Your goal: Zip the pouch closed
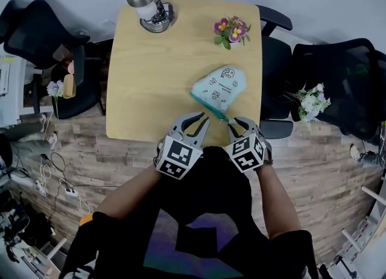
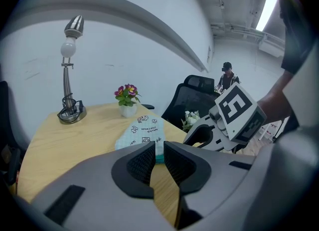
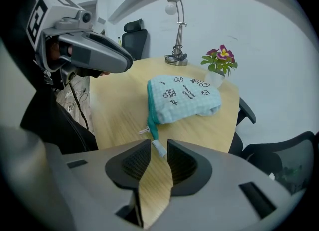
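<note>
A pale blue checked pouch with small black prints lies on the wooden table, toward its front right. Its teal zipper edge faces me. My left gripper hovers open at the table's front edge, just left of the zipper's near end. My right gripper is beside it, also open. In the right gripper view the pouch lies ahead, the zipper pull hangs left, and the zipper's end tab sits between the tips of the gripper, untouched. The left gripper points at the pouch.
A metal desk lamp stands at the table's far edge and a small pot of purple flowers at the far right corner. Black office chairs flank the table. White flowers stand to the right.
</note>
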The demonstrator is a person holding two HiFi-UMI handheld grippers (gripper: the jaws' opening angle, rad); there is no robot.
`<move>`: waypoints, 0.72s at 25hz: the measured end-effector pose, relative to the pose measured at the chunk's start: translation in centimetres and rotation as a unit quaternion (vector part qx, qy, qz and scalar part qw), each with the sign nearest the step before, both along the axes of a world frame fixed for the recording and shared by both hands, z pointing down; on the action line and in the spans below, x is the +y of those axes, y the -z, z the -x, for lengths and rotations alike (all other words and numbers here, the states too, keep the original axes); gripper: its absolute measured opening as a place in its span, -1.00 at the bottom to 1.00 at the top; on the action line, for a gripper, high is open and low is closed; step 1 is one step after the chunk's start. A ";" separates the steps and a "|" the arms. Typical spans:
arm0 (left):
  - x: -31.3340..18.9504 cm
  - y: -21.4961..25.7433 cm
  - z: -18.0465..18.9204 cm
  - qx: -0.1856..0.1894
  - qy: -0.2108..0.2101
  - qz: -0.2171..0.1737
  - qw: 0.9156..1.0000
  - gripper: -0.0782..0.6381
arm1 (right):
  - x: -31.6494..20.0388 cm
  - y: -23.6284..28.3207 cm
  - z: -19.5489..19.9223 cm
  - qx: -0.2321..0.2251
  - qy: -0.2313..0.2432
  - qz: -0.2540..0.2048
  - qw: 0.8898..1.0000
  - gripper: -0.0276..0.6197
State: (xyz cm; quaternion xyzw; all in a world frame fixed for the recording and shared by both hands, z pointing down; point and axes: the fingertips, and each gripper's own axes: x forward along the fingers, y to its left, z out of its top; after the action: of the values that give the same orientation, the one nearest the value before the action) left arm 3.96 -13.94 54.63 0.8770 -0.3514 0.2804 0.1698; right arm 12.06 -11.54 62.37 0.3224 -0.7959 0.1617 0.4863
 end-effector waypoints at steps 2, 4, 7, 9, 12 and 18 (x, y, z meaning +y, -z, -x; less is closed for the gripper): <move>0.0 0.0 -0.1 0.000 -0.003 0.000 1.000 -0.63 | 0.0 -0.5 0.0 0.004 0.004 0.004 1.000 -0.55; 0.1 0.1 -0.2 0.000 -0.008 0.000 1.000 -0.63 | -0.1 -0.8 0.0 0.006 0.006 0.007 1.000 -0.55; 0.3 0.0 -0.3 -0.003 -0.017 -0.001 1.000 -0.63 | -0.1 -1.2 0.1 0.010 0.005 0.009 1.000 -0.60; 0.4 0.0 -0.4 -0.003 -0.022 -0.002 1.000 -0.63 | -0.3 -1.3 0.0 0.013 0.003 0.009 1.000 -0.64; 0.3 0.3 -0.5 -0.001 -0.026 -0.007 1.000 -0.63 | -0.4 -1.0 0.0 0.013 0.000 0.008 1.000 -0.76; 0.1 1.1 -0.9 0.002 -0.041 -0.016 0.999 -0.63 | -0.6 2.2 0.4 -0.032 -0.027 0.021 0.999 -0.81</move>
State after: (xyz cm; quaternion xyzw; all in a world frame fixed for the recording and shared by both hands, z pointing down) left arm 4.87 -13.86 53.55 0.8938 -0.3196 0.2792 0.1451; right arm 11.66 -12.15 60.14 0.3281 -0.7984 0.2022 0.4626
